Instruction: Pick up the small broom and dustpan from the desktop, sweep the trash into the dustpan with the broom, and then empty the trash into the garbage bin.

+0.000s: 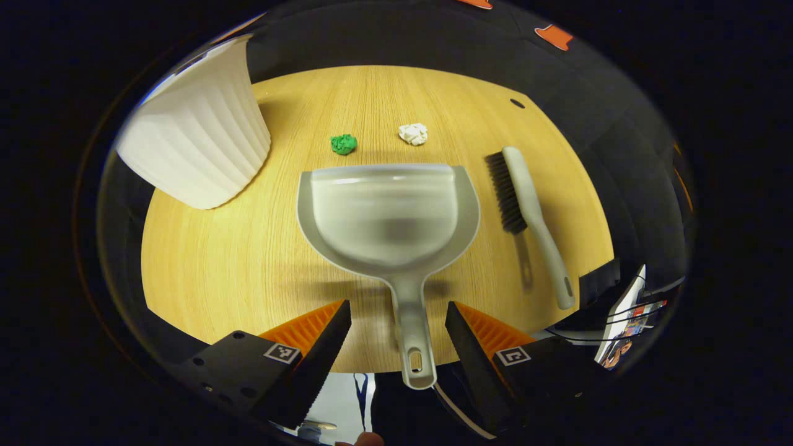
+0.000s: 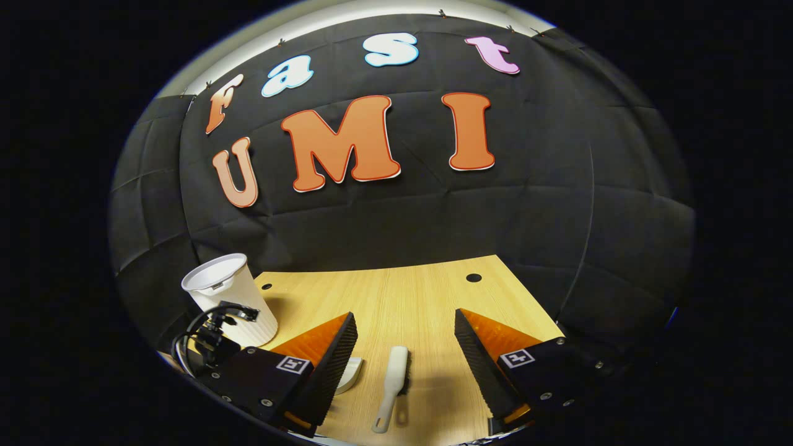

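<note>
Wooden desktop (image 1: 248, 260), light grain. Grey dustpan (image 1: 390, 217) is laid flat at centre, its handle pointed between the spread fingers of the left gripper (image 1: 398, 322), which is held open and apart from it. Small broom (image 1: 526, 210), dark bristles and pale handle, is laid just right of the dustpan. Green paper ball (image 1: 343, 144) and white paper ball (image 1: 413, 133) are placed beyond the pan's mouth. White ribbed garbage bin (image 1: 198, 136) is stood at far left. Right gripper (image 2: 406, 347) is held open above the broom (image 2: 391, 384), not touching; the bin (image 2: 232, 294) is seen left.
</note>
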A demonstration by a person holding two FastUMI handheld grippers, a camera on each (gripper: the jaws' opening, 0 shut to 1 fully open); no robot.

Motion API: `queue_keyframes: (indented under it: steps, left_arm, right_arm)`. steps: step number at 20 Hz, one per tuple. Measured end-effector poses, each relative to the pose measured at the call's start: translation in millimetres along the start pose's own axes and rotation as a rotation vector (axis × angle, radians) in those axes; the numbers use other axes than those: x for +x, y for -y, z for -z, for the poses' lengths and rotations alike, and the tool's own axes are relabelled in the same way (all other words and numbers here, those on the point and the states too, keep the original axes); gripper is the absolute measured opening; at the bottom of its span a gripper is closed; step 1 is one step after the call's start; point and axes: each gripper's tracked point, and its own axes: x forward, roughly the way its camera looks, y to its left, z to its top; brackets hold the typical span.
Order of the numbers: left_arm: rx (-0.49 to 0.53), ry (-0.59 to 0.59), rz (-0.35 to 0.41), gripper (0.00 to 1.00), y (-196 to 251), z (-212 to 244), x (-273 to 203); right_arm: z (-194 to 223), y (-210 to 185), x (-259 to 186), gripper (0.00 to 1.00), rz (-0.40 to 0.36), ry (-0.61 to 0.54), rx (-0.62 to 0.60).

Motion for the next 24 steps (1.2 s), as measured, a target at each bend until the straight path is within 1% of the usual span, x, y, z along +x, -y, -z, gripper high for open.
queue_keyframes:
  steps: [3, 5, 8, 11, 13, 14, 15, 17, 18, 19, 20, 22, 23, 24]
  left_arm:
    - [-0.044, -0.093, -0.006, 0.99, -2, 1, 25]
    - [-0.05, -0.136, -0.015, 0.99, -1, 3, 21]
    - [-0.035, -0.165, -0.011, 0.99, 0, 4, 24]
    - [-0.018, -0.176, -0.029, 0.99, -3, 4, 26]
    - [-0.019, -0.171, -0.033, 0.95, -4, 4, 27]
    - [-0.018, -0.183, -0.037, 0.9, -4, 6, 26]
    - [-0.021, -0.185, -0.032, 0.87, -3, 6, 24]
    - [-0.037, -0.181, -0.021, 0.76, 1, 5, 25]
    - [-0.039, -0.186, -0.019, 0.64, 2, 7, 25]
    - [-0.047, -0.182, -0.009, 0.61, 4, 5, 25]
    - [-0.053, -0.181, 0.002, 0.5, 6, 5, 26]
    - [-0.06, -0.18, 0.008, 0.41, 7, 5, 24]
    - [-0.064, -0.169, 0.013, 0.4, 7, 4, 25]
    - [-0.063, -0.158, 0.017, 0.37, 7, 3, 26]
  right_arm:
    - [8, 9, 2, 0.95, -0.001, -0.029, -0.001]
    - [11, 12, 3, 0.95, 0.0, -0.044, -0.005]
    - [18, 16, 8, 0.95, -0.002, -0.07, 0.007]
    - [20, 13, 10, 0.95, -0.011, -0.078, 0.005]
    - [19, 13, 11, 0.95, -0.01, -0.08, -0.006]
    - [20, 11, 12, 0.95, -0.011, -0.085, -0.003]
    - [23, 11, 12, 0.95, -0.011, -0.094, 0.001]
    - [28, 11, 15, 0.95, -0.009, -0.114, 0.003]
    - [31, 10, 16, 0.95, -0.011, -0.123, 0.002]
    - [33, 10, 17, 0.95, -0.009, -0.133, 0.0]
    - [36, 9, 18, 0.95, -0.009, -0.144, -0.003]
    - [43, 9, 19, 0.95, -0.007, -0.169, -0.006]
    - [48, 8, 19, 0.95, -0.007, -0.184, -0.001]
    - [52, 7, 20, 0.95, -0.007, -0.199, 0.003]
